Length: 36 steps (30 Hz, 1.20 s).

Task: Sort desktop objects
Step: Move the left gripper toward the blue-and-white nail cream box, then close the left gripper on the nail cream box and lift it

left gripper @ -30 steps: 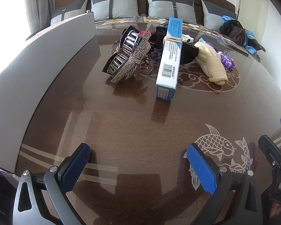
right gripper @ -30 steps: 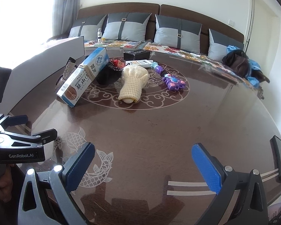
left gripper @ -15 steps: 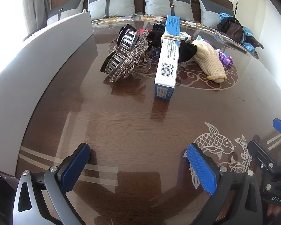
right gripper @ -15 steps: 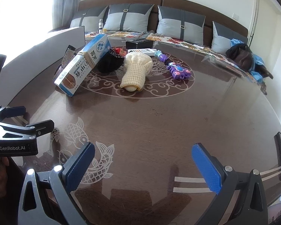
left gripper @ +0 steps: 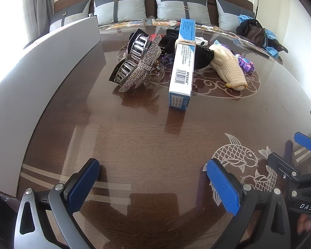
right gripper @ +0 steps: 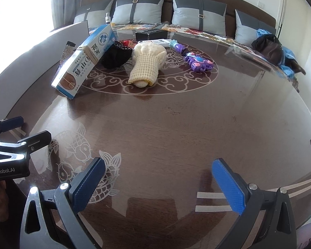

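Both the left gripper [left gripper: 151, 186] and the right gripper [right gripper: 161, 183] stood wide and empty at the bottom of their frames, low over the table [left gripper: 147, 137], likely readying a first pick. The things to sort sat heaped at upper centre: a box [left gripper: 183, 62] printed "APENXIA", a rhinestone clip [left gripper: 136, 62], a knitted mitt [right gripper: 147, 62] and a purple toy [right gripper: 199, 62]. The left gripper's body read "GenRobot.AI".

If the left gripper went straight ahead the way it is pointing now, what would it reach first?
Most likely the blue and white box: the open left gripper points over bare table toward its near end. The rhinestone hair clip lies just left of that line; depth is hard to judge.
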Motion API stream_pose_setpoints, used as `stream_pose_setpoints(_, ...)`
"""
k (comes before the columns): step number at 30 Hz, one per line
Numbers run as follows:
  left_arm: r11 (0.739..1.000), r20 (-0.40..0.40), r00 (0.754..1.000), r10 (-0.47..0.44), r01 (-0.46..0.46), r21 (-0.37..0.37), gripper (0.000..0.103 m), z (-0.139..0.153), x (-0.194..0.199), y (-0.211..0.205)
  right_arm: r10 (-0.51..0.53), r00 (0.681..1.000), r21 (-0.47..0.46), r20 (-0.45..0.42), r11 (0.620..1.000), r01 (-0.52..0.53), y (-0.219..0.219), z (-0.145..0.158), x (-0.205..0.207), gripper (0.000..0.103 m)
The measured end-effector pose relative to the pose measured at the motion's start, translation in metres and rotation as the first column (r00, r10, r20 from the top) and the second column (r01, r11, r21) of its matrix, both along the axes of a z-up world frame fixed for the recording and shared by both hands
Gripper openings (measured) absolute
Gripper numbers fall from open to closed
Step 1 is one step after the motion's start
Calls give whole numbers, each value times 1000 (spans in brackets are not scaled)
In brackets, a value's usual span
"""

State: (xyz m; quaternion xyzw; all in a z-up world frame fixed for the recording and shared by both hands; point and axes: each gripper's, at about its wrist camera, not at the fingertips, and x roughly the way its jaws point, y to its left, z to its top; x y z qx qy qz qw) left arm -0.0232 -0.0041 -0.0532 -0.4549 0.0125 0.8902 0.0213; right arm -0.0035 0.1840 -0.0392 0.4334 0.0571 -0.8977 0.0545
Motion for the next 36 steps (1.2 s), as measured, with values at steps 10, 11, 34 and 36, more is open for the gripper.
stream_pose_setpoints(10, 1000, 3, 1000, -1, 1, -2, 103, 0, 0, 3, -22, 1000, -40, 8, 999, 22, 6, -3, 0, 103)
stream_pose_setpoints(11, 1000, 3, 1000, -1, 1, -2, 103, 0, 0, 3, -22, 1000, -40, 6, 999, 22, 6, -3, 0, 103)
stream_pose_setpoints(34, 994, -41, 994, -105, 106, 18, 103, 21, -31, 19, -28, 1000, -43, -12, 999, 28, 5, -4, 0, 103)
stream_pose_setpoints(36, 994, -45, 993, -110, 110, -5, 103, 27, -46, 25, -32, 999, -43, -12, 999, 31, 5, -4, 0, 103)
